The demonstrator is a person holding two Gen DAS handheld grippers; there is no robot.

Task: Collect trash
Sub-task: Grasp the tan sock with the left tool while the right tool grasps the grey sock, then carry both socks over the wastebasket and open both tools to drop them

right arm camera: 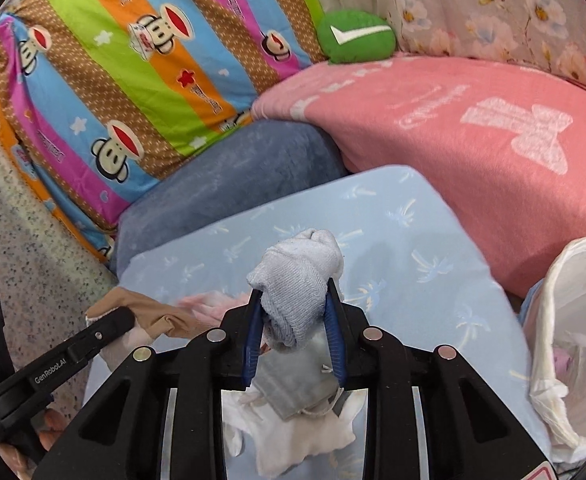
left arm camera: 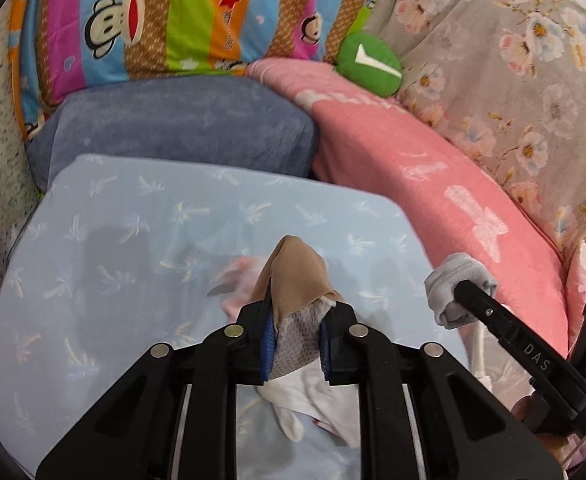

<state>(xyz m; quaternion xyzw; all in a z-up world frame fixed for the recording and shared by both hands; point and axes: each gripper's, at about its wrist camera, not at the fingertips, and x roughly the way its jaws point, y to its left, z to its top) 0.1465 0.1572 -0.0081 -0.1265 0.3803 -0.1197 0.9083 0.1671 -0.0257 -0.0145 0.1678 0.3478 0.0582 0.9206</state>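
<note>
My left gripper [left arm camera: 298,312] is shut on a bundle of socks: a tan stocking [left arm camera: 295,278] on top, grey mesh and white fabric hanging below. It is held above the light blue pillow [left arm camera: 133,260]. My right gripper [right arm camera: 296,312] is shut on a rolled grey sock [right arm camera: 299,280], with a grey face mask [right arm camera: 293,380] and white cloth dangling under it. The right gripper also shows in the left wrist view [left arm camera: 459,300], to the right. The left gripper shows at lower left of the right wrist view [right arm camera: 113,322]. A pink item [right arm camera: 213,304] lies on the pillow, blurred.
A white plastic trash bag [right arm camera: 573,340] stands open at the right. A pink blanket [left arm camera: 433,168], a blue-grey cushion [left arm camera: 181,128], a striped monkey-print quilt [left arm camera: 153,20], a green plush [left arm camera: 369,64] and a floral sheet [left arm camera: 513,60] surround the pillow.
</note>
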